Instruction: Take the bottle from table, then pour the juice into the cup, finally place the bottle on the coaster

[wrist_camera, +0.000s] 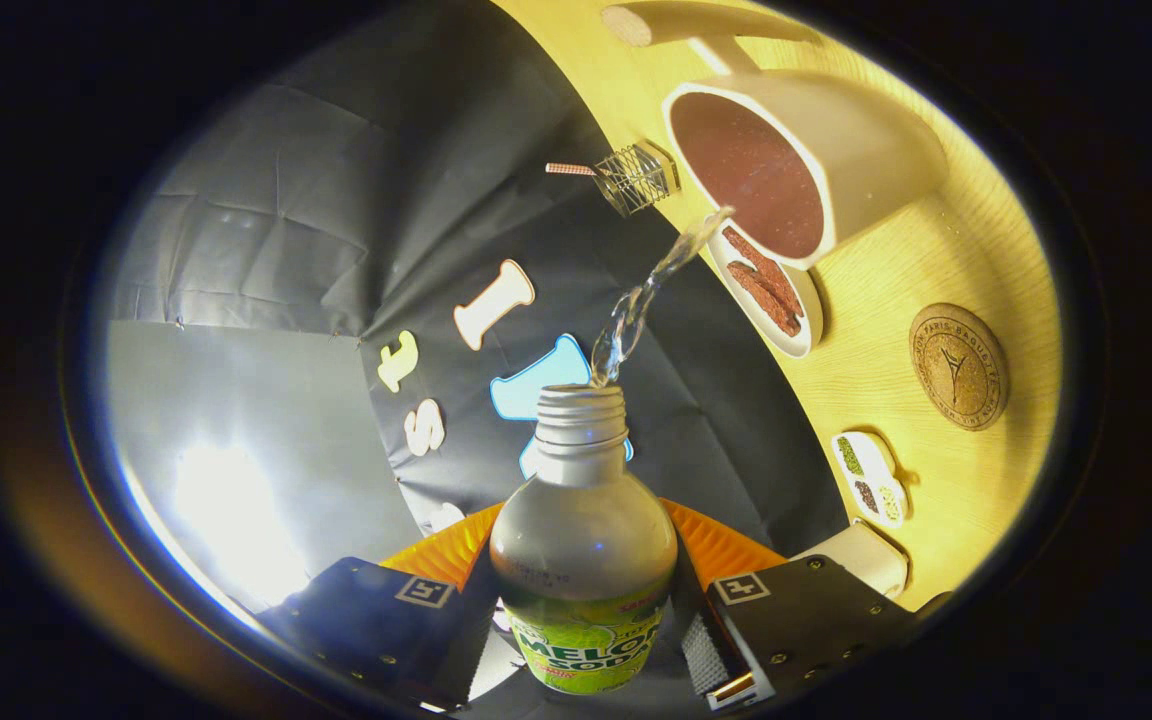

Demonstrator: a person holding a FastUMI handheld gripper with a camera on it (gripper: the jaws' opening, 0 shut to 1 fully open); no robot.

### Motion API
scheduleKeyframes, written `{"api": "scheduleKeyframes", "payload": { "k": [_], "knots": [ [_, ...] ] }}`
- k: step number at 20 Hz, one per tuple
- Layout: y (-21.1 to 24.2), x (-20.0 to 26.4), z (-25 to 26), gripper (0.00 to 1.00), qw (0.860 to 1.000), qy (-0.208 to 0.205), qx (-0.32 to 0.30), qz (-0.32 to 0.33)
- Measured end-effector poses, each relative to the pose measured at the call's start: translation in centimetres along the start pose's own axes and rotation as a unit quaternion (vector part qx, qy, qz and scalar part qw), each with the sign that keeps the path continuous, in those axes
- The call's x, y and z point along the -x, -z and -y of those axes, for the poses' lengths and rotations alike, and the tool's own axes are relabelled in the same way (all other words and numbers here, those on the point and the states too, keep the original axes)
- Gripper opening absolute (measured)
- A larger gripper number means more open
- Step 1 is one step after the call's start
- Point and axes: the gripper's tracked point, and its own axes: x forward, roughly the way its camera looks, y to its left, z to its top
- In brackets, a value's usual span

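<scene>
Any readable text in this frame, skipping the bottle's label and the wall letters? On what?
"PARIS BAGUETTE": ring print on the round coaster lying on the table; the rest of the ring is too blurred to read.
Small dark print on the bottle, above its label: too small to read.
Square markers on the gripper, whose fingers press the bottle from both sides: a pattern, no words.

Cup [816, 150], plate [771, 295] crowded together; coaster [958, 366] apart.
</scene>
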Motion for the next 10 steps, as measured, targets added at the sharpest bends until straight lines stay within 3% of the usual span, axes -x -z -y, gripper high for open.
{"api": "scheduleKeyframes", "payload": {
  "k": [10],
  "knots": [
    [-1.3,-0.4,-1.5,0.78,0.996,-0.018,-0.077,0.048]
  ]
}}
